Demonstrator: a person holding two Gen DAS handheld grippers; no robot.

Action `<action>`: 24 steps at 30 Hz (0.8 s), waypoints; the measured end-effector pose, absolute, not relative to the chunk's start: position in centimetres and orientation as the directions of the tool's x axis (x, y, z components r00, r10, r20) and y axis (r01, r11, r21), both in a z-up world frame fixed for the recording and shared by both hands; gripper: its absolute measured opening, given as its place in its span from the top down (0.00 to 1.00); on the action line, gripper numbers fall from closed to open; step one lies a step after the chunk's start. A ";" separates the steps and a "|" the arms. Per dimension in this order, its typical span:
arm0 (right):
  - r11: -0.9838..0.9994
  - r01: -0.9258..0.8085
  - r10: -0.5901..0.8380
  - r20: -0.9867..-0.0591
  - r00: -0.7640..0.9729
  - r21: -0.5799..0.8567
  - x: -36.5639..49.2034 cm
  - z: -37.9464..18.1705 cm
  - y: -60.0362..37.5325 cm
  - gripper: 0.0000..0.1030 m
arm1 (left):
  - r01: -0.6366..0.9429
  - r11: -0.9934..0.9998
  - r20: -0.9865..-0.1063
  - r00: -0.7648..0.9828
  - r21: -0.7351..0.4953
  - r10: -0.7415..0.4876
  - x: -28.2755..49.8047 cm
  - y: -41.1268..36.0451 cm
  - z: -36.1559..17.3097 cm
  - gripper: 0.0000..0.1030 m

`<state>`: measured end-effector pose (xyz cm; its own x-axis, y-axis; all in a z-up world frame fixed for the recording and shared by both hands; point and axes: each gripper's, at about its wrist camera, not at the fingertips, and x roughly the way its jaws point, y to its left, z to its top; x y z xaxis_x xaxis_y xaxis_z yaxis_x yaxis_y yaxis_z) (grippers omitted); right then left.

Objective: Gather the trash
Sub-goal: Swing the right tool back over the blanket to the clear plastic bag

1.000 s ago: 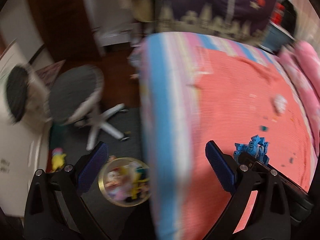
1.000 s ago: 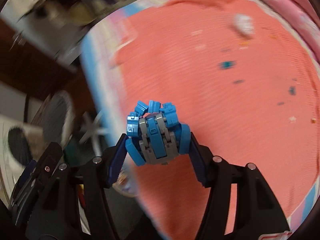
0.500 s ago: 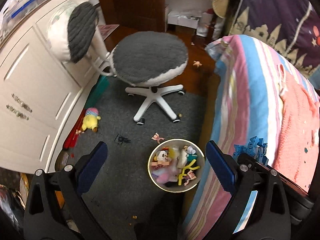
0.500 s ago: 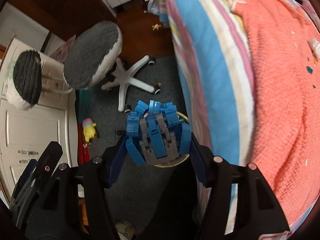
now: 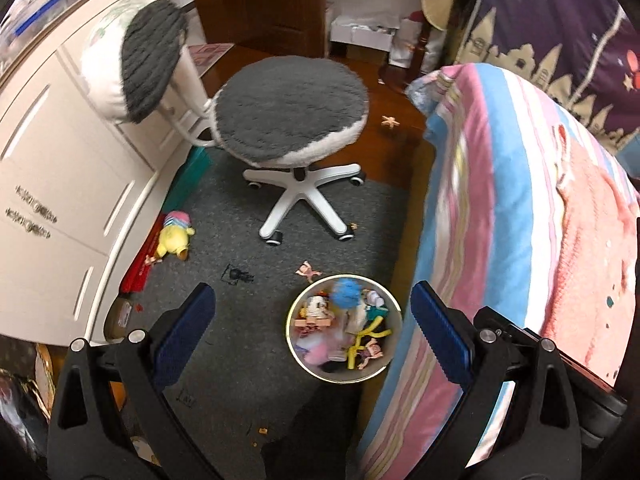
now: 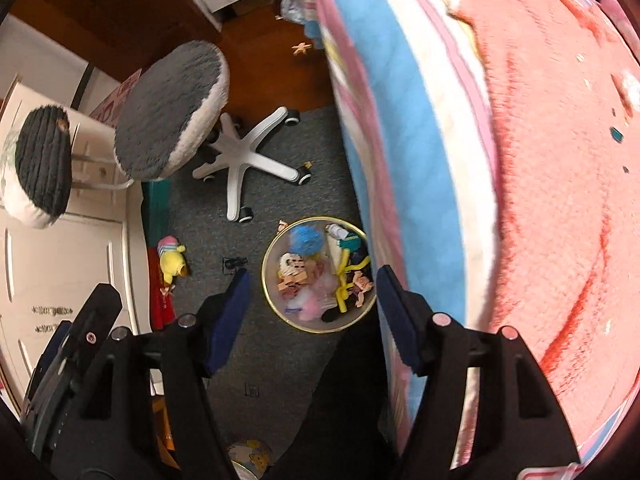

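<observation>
A round gold-rimmed bin (image 5: pixel 293 345) (image 6: pixel 267 292) stands on the grey carpet beside the bed, holding several toys and scraps. A blurred blue brick toy (image 5: pixel 346 290) (image 6: pixel 305 238) is at the far side of the bin's mouth, among or just above the contents. My right gripper (image 6: pixel 312 320) hangs open high above the bin with nothing between its fingers. My left gripper (image 5: pixel 312 330) is also open and empty above the bin. Small bits of trash (image 6: pixel 617 133) lie on the pink blanket.
A grey swivel chair (image 5: pixel 290 120) stands on the carpet beyond the bin. White drawers (image 5: pixel 52 184) line the left. A yellow plush toy (image 5: pixel 174 236), a black figure (image 5: pixel 236 275) and a pink scrap (image 5: pixel 307 271) lie on the carpet. The striped bed (image 5: pixel 500 208) fills the right.
Both grippers swung from the bed to over the floor bin. My right gripper opened and let go of the blue brick toy, which now appears at the bin.
</observation>
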<state>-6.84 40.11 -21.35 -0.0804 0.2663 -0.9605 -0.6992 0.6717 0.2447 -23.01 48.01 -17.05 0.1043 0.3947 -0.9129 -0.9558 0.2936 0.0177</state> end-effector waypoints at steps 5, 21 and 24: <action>0.716 -0.654 0.284 -0.958 -0.046 0.243 -4.0 -20.5 38.1 0.40 | -0.931 0.364 -0.904 0.149 0.008 0.401 -19.6 46.7 -16.2 0.07; 0.899 -0.373 0.302 -0.942 0.144 0.231 11.3 -17.2 25.1 0.40 | -0.735 0.677 -0.873 0.346 -0.025 0.344 0.0 38.2 -13.4 0.07; 0.919 -0.329 0.284 -0.943 0.175 0.216 14.2 -17.0 23.1 0.40 | -0.702 0.711 -0.873 0.365 -0.031 0.322 3.5 36.8 -13.4 0.07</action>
<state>14.21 23.07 -17.04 0.1752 0.2840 -0.9427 -0.3295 0.9192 0.2157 3.48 36.75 -13.42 0.3650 0.3222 -0.8735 -0.7021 0.7114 -0.0310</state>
